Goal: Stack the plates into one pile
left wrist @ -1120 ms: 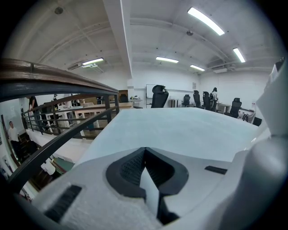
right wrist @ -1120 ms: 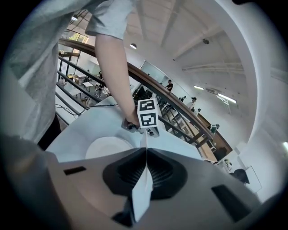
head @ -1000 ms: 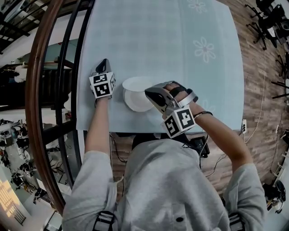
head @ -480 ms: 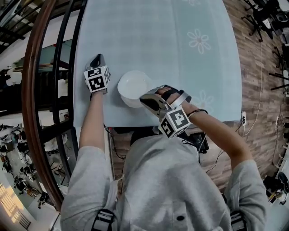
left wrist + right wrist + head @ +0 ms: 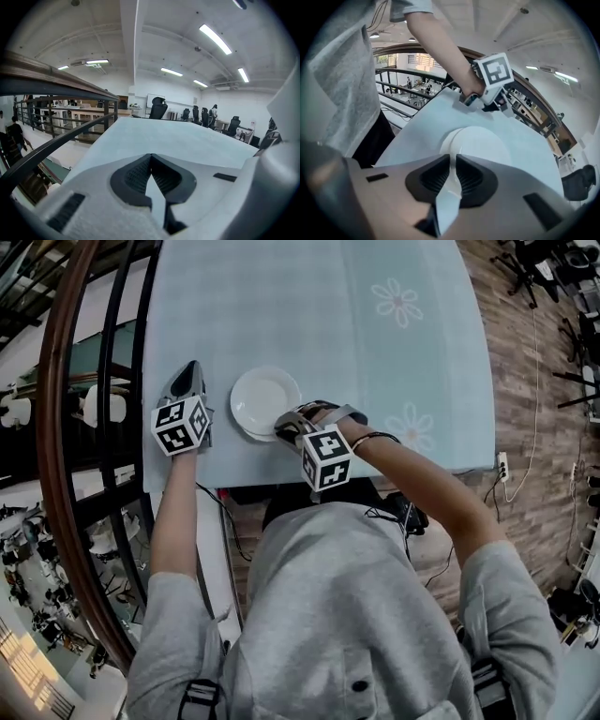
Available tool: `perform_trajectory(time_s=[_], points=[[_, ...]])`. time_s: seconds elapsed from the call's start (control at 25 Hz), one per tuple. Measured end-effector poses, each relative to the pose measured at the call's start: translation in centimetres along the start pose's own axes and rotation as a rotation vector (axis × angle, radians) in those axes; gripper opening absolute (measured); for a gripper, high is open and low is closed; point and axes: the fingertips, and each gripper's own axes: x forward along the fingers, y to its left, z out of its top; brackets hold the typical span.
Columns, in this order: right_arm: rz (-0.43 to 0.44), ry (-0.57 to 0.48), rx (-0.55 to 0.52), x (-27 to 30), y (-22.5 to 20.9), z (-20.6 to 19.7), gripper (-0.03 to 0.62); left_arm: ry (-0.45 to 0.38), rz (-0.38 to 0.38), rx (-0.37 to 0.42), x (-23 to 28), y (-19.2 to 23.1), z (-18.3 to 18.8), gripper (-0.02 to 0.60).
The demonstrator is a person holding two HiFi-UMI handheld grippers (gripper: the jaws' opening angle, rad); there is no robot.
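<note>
A white plate (image 5: pixel 263 397) lies flat on the pale blue table (image 5: pixel 375 362) near its front left corner. In the right gripper view the plate (image 5: pixel 483 145) shows a second rim under its left side, so it rests on another plate. My right gripper (image 5: pixel 280 422) is at the plate's near rim. Its jaws have just been opening and stand a little apart, with the rim between them (image 5: pixel 453 157). My left gripper (image 5: pixel 192 369) hovers left of the plates, shut and empty (image 5: pixel 151 157).
The table's front edge (image 5: pixel 281 486) runs just below both grippers, and its left edge is beside the left gripper. A dark curved railing (image 5: pixel 56 427) stands past that left edge. Flower prints (image 5: pixel 397 300) mark the cloth on the right.
My right gripper came down with the tilted plate, which now lies flat on the other plate. The left gripper shifted left, away from the plates.
</note>
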Motion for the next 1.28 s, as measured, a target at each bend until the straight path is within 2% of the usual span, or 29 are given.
perform_trajectory(time_s=[0.08, 0.28, 0.4, 0.6, 0.72, 0.8, 0.84, 0.88, 0.96, 1.12, 1.28], points=[[-0.004, -0.006, 0.021, 0.1, -0.3, -0.5, 0.048, -0.020, 0.000, -0.012, -2.2, -1.0, -0.1, 0.017], [0.008, -0.044, 0.168, 0.1, -1.4, -0.7, 0.132, -0.055, 0.012, -0.048, -6.9, -2.8, -0.9, 0.017], [-0.045, -0.111, 0.228, -2.1, -2.1, 0.0, 0.146, -0.084, 0.021, -0.055, -9.9, -4.7, 0.0, 0.017], [-0.198, -0.218, 0.320, -7.6, -2.3, 0.6, 0.146, -0.125, 0.011, -0.026, -14.6, -8.7, 0.6, 0.017], [-0.260, -0.298, 0.420, -12.4, -2.1, 0.5, 0.138, -0.152, 0.006, -0.029, -17.4, -11.6, 1.6, 0.017], [-0.275, -0.367, 0.507, -15.9, -1.0, 0.0, 0.108, -0.167, 0.001, -0.058, -19.1, -14.2, 2.3, 0.017], [-0.296, -0.394, 0.544, -17.7, -0.3, -0.4, 0.071, -0.167, 0.002, -0.077, -19.7, -15.6, 2.5, 0.017], [-0.325, -0.412, 0.568, -19.6, 0.4, -1.0, 0.043, -0.162, 0.008, -0.092, -20.4, -17.1, 2.5, 0.017], [-0.391, -0.443, 0.592, -23.6, 2.0, -1.6, 0.041, -0.156, 0.021, -0.104, -21.7, -19.8, 2.6, 0.017], [-0.566, -0.521, 0.677, -31.2, 3.9, -2.7, 0.040, -0.192, 0.025, -0.054, -24.8, -24.4, 3.8, 0.017], [-0.775, -0.503, 0.823, -36.6, 5.9, -7.1, 0.040, -0.214, 0.013, -0.009, -27.5, -28.5, 4.4, 0.017]])
